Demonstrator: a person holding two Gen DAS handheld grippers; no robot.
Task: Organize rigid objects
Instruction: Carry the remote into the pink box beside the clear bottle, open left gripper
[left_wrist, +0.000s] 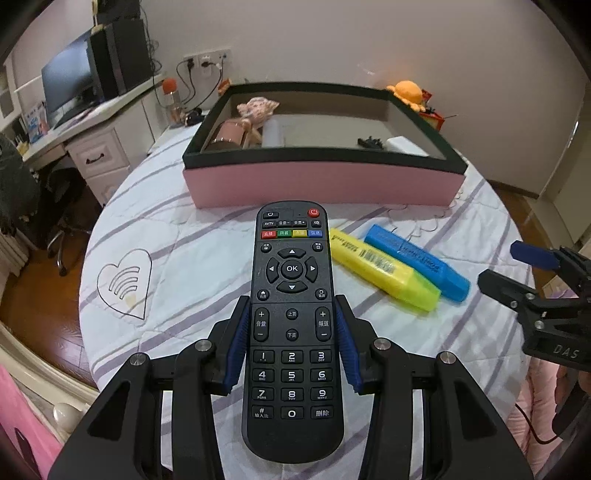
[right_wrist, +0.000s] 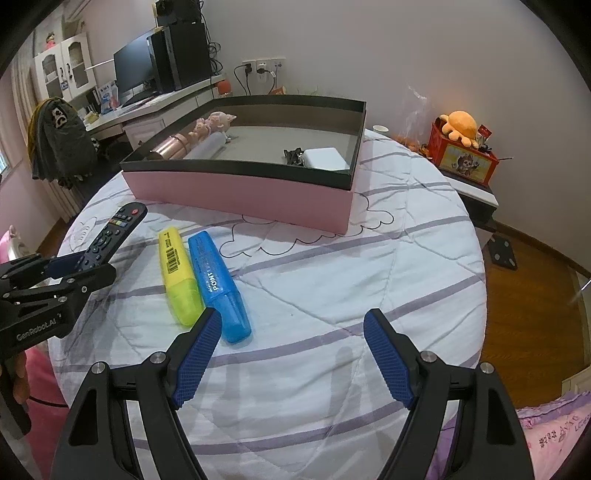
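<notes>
My left gripper (left_wrist: 291, 306) is shut on a black remote control (left_wrist: 291, 291), its blue pads pressed to both long sides, held just above the quilted table. The remote also shows in the right wrist view (right_wrist: 110, 236), pointing toward the box. A yellow highlighter (right_wrist: 177, 273) and a blue highlighter (right_wrist: 218, 284) lie side by side on the quilt, to the right of the remote. My right gripper (right_wrist: 291, 321) is open and empty, its left pad close to the blue highlighter's near end. A pink box with a black rim (left_wrist: 325, 184) stands behind them.
The box (right_wrist: 240, 192) holds a copper cylinder (right_wrist: 170, 146), a pink doll (right_wrist: 212, 123), a white block (right_wrist: 325, 158) and a small black item. A red box with an orange plush (right_wrist: 463, 155) stands on the right. A desk with a monitor is at the left.
</notes>
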